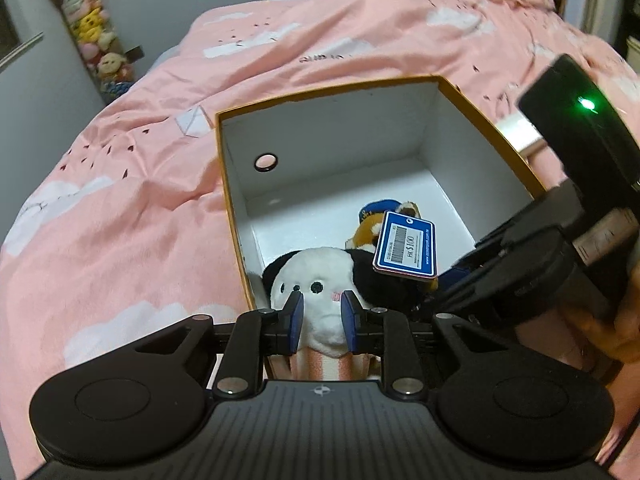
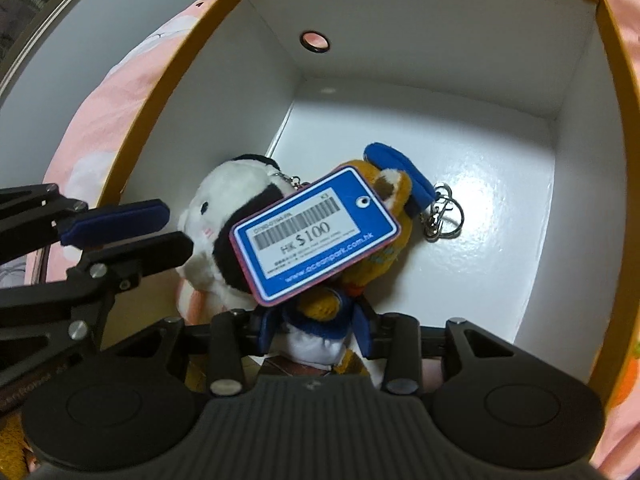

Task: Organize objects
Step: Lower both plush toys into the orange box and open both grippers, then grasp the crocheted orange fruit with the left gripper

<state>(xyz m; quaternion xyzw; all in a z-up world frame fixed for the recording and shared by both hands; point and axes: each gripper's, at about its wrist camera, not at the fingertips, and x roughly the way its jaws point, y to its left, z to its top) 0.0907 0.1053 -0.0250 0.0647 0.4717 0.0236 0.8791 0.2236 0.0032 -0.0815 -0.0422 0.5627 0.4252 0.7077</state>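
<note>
**A:** Two plush toys are seen inside the open box (image 1: 486,128), which is set on the pink bedspread (image 1: 120,208). Box: orange outside, white inside, round hole (image 1: 266,162) in one wall.

**B:** Left gripper (image 1: 322,314) state?

**A:** Clamped on the black-and-white plush (image 1: 320,280). Its blue pads (image 1: 295,312) are pressed on both sides of the plush's face, at the box's near wall. A pink-and-white striped part of the plush is seen below the pads.

**B:** Right gripper (image 2: 318,326)?

**A:** Closed around the orange plush (image 2: 382,236), at its lower body where blue and white cloth is worn. That plush is held over the box floor, just beside the black-and-white one; the two appear to be touching. A blue cap is worn on its head, toward the box's far end.

**B:** Tag?

**A:** Blue price tag (image 2: 316,234), barcode and "HK $100" printed on it. It is laid across both plush toys, above the box floor. Metal key ring (image 2: 444,216) with clasp is seen on the box floor next to the cap.

**B:** Cross-view check?

**A:** Left gripper's fingers (image 2: 116,224) are seen in the right wrist view, entering the box from its left wall side. Right gripper's black body is seen in the left wrist view at the box's right rim, green LED (image 1: 587,104) lit.

**B:** Outside the box?

**A:** Tall clear tube of small plush toys (image 1: 96,36) is seen beyond the bedspread, far-left of the box.
</note>
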